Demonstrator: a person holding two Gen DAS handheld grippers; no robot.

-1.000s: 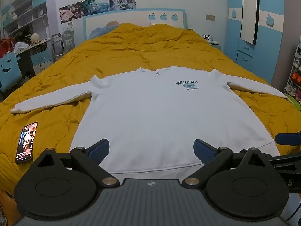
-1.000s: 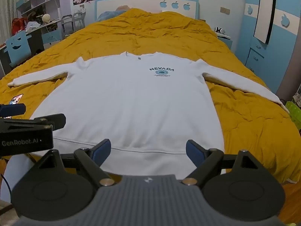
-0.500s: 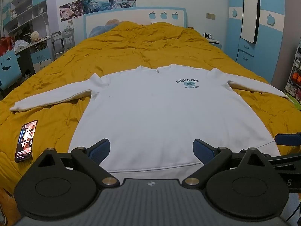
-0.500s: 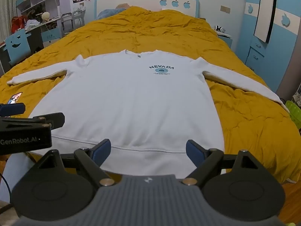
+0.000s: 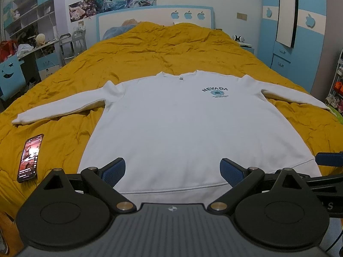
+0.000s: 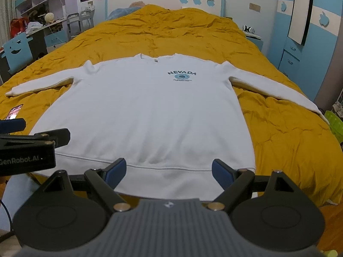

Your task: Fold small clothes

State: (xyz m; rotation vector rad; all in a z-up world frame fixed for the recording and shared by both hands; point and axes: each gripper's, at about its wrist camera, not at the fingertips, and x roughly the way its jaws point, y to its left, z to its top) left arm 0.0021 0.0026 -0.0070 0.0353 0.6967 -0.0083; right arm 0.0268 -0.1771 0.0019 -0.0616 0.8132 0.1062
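Fingers of the left gripper (image 5: 172,168) stand wide apart, blue pads (image 5: 113,168) showing, nothing between them. Same on the right gripper (image 6: 169,171): spread, empty.

Change over the last second: very little. Both wrist views have crept slightly, the sweatshirt sitting a touch differently in frame than a second ago; neither pair of fingers has narrowed or dropped to the cloth. Garment itself has not moved. My reading: folding has not begun, the person is lining up over the hem.

Left to right across the bed (image 5: 171,49):
- phone (image 5: 30,157), screen lit, on the yellow cover, well apart from the sweatshirt body, below the left sleeve.
- left sleeve (image 5: 60,109) stretched out flat toward the bed edge.
- white sweatshirt (image 5: 188,128), front up, NEVADA print toward the far right chest, collar pointing to the headboard, body smooth.
- right sleeve (image 6: 274,90) stretched out toward the wardrobe side.

Relative to the fingers: the hem band (image 5: 171,189) lies just beyond and below the left fingers, roughly centred between them; whether they touch it I cannot tell, it looks like a hover. Right fingers sit over the hem's right half, with the lower right corner (image 6: 250,167) just outside the right-hand finger.
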